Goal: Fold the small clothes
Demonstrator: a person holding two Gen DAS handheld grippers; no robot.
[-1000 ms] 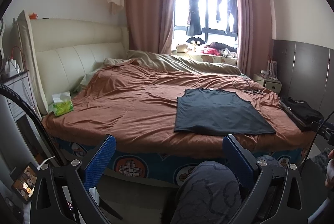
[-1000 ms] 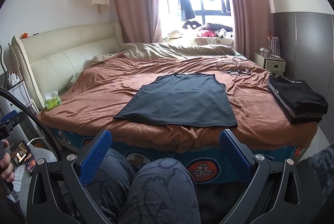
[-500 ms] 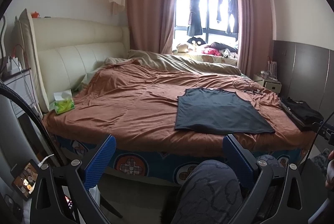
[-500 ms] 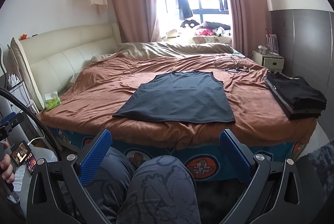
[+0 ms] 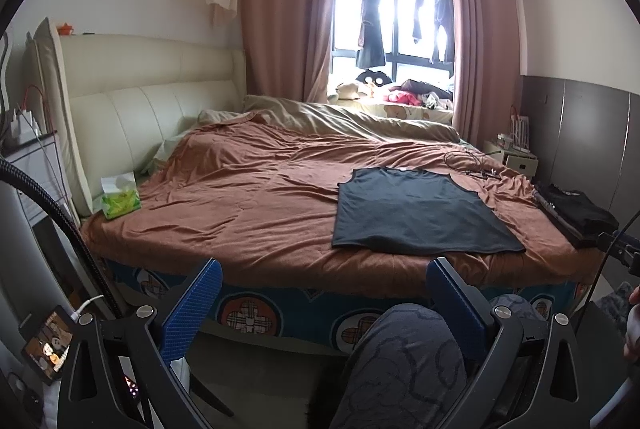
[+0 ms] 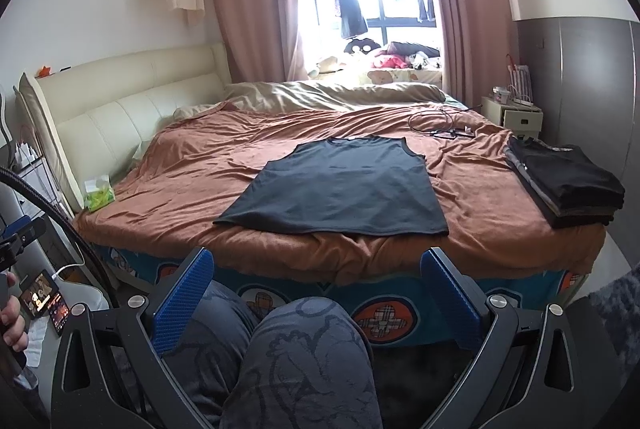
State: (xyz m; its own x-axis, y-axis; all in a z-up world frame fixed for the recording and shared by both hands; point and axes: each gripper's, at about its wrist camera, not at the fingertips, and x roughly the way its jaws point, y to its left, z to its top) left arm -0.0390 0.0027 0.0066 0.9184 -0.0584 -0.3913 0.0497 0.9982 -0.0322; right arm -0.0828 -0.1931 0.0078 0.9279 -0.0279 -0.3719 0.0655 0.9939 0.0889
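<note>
Since a second ago we are rising slightly — the bed sits lower in both views. We are holding the left gripper (image 5: 324,293) and right gripper (image 6: 316,285) spread wide and empty above our knees, short of the bed. The dark sleeveless cotton vest (image 6: 340,185) is lying flat on the rust-brown bedspread (image 6: 224,165), ready for folding — beside the stack of folded dark clothes (image 6: 568,181).

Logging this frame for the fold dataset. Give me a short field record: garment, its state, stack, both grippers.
garment: dark sleeveless top
state: spread flat on the brown bedspread, neck toward the window, unfolded
stack: folded dark clothes at the bed's right edge, apart from the top
left gripper: open, empty, short of the bed
right gripper: open, empty, above the person's knees
contact: none with the top
</note>
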